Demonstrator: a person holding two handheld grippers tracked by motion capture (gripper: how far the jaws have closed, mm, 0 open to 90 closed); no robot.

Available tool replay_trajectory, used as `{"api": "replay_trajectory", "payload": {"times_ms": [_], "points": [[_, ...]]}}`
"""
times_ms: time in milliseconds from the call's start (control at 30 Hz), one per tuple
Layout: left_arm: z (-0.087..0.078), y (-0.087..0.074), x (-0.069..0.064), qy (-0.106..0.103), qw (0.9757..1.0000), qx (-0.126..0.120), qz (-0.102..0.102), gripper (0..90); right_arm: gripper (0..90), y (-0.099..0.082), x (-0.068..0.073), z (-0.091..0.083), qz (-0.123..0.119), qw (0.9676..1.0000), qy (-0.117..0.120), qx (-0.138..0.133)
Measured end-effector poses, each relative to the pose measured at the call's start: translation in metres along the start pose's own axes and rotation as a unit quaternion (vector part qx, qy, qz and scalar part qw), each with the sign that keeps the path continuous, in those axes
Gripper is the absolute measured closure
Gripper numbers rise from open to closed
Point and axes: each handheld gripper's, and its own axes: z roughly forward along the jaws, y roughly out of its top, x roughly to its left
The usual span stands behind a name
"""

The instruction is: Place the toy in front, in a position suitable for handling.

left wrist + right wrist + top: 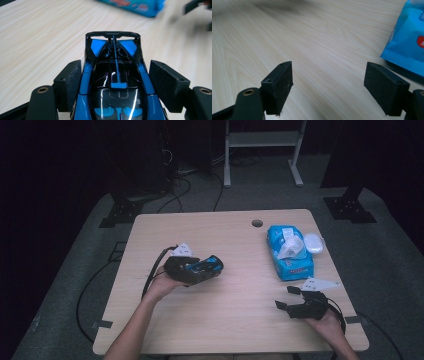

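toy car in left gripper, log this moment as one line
left gripper: shut on blue toy car | right gripper: open, nothing between its jaws | wet wipes pack: on table

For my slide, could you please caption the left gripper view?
Left hand-held gripper grips a blue-and-black toy car over the wooden table.

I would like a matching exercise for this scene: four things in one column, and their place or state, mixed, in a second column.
Things:
1. blue and black toy car
2. blue wet-wipe pack
3. right gripper
4. small white oval object

Places or states:
A. jaws apart, nothing between
B. between the left gripper's jaws
C. on the table's right half, white flap raised
D. beside the pack, towards the table's right edge

Pairs: 1-B, 2-C, 3-A, 4-D
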Motion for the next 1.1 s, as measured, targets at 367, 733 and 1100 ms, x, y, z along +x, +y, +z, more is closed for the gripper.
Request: {"api": "replay_trajectory", "payload": {"times_ms": [367, 733, 1100], "points": [[0.049, 0.017, -0.055, -0.07, 0.9959, 0.01, 0.057, 27.3, 22.0, 0.0, -0.002, -0.007, 0.003, 0.9999, -0.003, -0.011], [0.073, -0.002, -0.062, -0.085, 0.9934, 0.051, 0.058, 27.4, 22.0, 0.0, -0.001, -0.005, 0.0, 1.0, 0.0, -0.008], [0.082, -0.016, -0.065, -0.082, 0.9907, 0.083, 0.07, 27.4, 22.0, -0.001, 0.001, -0.004, -0.003, 1.0, 0.003, -0.004]]}}
